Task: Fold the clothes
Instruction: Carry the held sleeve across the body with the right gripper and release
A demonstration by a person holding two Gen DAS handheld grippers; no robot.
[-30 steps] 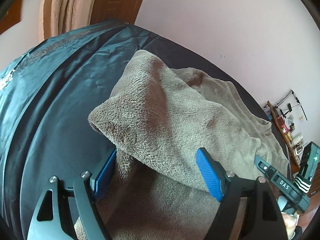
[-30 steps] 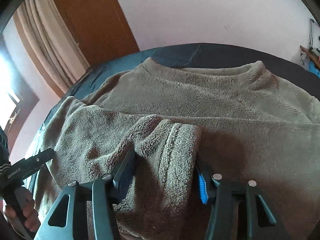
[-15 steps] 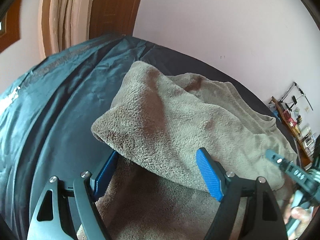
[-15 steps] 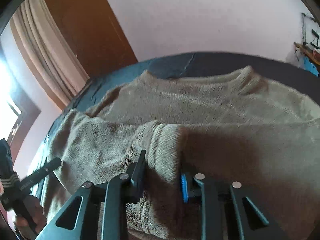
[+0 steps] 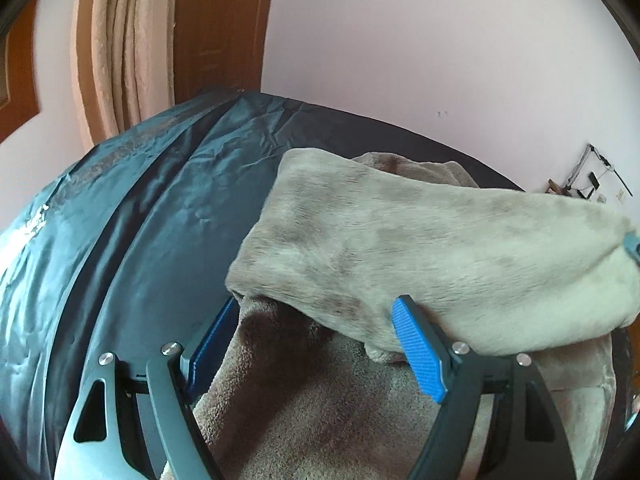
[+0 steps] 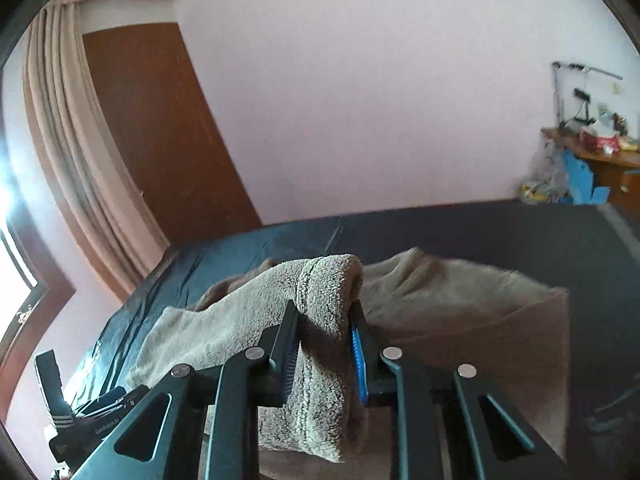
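A grey-brown fleece sweater lies on the dark blue bedsheet. One part of it is raised and stretched to the right above the layer beneath. My left gripper is open, its blue pads wide apart low over the sweater, and the raised fold drapes onto the right pad. In the right wrist view my right gripper is shut on the ribbed cuff, held up off the bed with cloth hanging between the fingers. The rest of the sweater lies behind. The left gripper shows at the lower left.
The bedsheet runs back to a pale pink wall. A beige curtain and a brown wooden door stand at the left. At the far right is a wooden desk with clutter on it.
My right gripper has shut on the ribbed cuff and lifted it off the sweater, stretching the cloth up and to the right. The left gripper stays open in about the same place.
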